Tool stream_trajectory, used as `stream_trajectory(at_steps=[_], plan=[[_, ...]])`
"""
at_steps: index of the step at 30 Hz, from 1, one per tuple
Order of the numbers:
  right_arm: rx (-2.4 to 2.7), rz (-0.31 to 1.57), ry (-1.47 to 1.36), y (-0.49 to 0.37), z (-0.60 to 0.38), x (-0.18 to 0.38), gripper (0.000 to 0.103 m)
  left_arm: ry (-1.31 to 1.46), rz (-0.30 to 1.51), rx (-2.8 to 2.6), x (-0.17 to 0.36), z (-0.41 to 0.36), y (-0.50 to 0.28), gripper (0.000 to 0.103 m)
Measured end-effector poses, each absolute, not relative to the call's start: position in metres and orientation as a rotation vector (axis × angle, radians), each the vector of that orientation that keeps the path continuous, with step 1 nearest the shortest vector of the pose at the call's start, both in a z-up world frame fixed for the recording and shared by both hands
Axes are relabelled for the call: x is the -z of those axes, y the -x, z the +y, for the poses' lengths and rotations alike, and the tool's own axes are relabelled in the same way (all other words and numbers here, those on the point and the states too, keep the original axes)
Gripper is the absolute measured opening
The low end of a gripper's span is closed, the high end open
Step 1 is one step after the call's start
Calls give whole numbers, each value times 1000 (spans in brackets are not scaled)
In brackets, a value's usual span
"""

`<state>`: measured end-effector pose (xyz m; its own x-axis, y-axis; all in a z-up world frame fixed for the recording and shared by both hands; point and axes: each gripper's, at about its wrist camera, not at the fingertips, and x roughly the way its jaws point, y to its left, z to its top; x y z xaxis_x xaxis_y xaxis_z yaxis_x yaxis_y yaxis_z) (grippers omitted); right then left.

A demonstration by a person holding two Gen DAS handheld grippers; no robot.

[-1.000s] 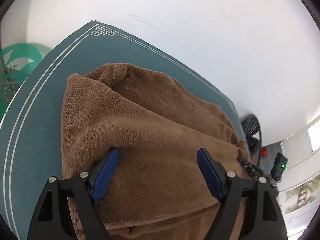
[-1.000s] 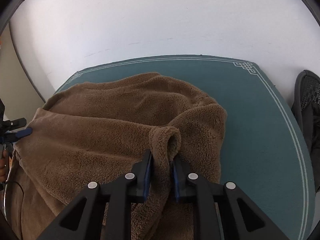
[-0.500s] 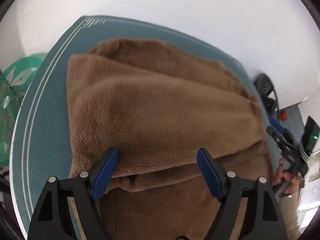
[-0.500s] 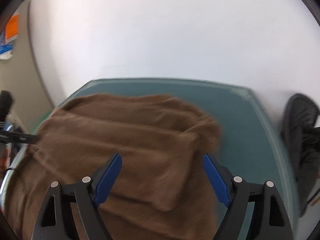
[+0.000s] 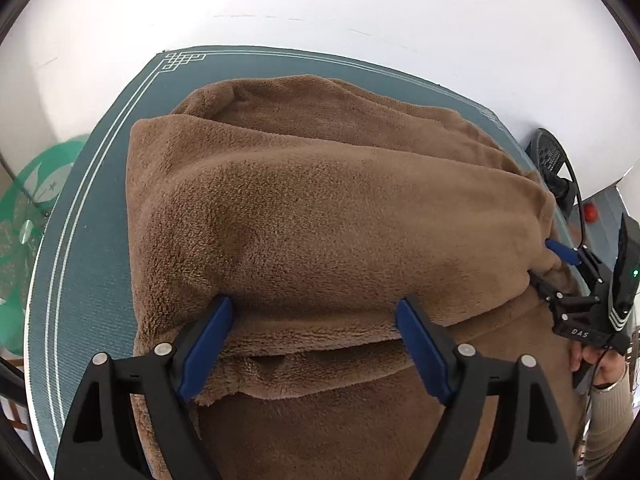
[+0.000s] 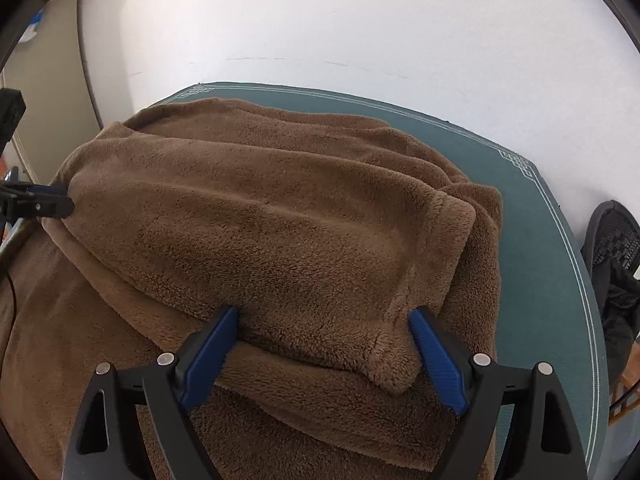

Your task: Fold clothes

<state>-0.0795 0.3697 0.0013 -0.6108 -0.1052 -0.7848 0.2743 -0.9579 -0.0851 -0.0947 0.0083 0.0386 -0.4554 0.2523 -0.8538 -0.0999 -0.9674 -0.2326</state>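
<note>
A brown fleece garment (image 5: 328, 208) lies folded over itself on a teal table (image 5: 100, 184). It also fills the right wrist view (image 6: 280, 232). My left gripper (image 5: 314, 344) is open, its blue fingers straddling the near edge of the folded top layer. My right gripper (image 6: 324, 356) is open too, over the near right corner of that layer. The right gripper also shows at the right edge of the left wrist view (image 5: 560, 252), beside the fleece. The left gripper's tip shows at the left of the right wrist view (image 6: 48, 200), at the fleece's left edge.
The teal table (image 6: 540, 264) has white border lines and stands against a white wall (image 5: 320, 8). A green patterned object (image 5: 32, 200) sits beyond the table's left edge. A black mesh chair (image 6: 616, 248) stands off the right side.
My right gripper let go of the fleece fold it pinched and opened. The fleece's top layer now lies folded over and flatter. Both grippers shifted to its near edge.
</note>
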Motion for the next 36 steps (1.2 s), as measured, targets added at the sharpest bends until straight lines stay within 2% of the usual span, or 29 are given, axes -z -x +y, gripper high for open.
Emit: stream_trajectory(at_steps=[4,7,10,18,20,24,28,36], plan=[[2627,243,-1281,73,373,-11,91,1522,-265,-2507,-55,6,85,88],[2615,166,-1238,51,377,-32,91,1453,-180,-2497,-78,18,57,88],[2568,184,-1240,24,372,-42,91,1470,-159,-2383,-81,30,31,88],[2417,318,-1381,-40,353,-15,91,1676,-255,-2174,-35,29,-13,88],[2410,355,-1404,-47,351,-7,91,1651,-264,-2204,-36,27,-19,88],[2446,285,-1379,-55,362,-3,94,1598,-233,-2272,-37,29,-32,88],[2478,282,-1345,-59,363,-1,101,1583,-144,-2352,-40,38,-47,88],[2486,277,-1331,-63,367,-2,102,1588,-282,-2391,-64,-6,-96,88]])
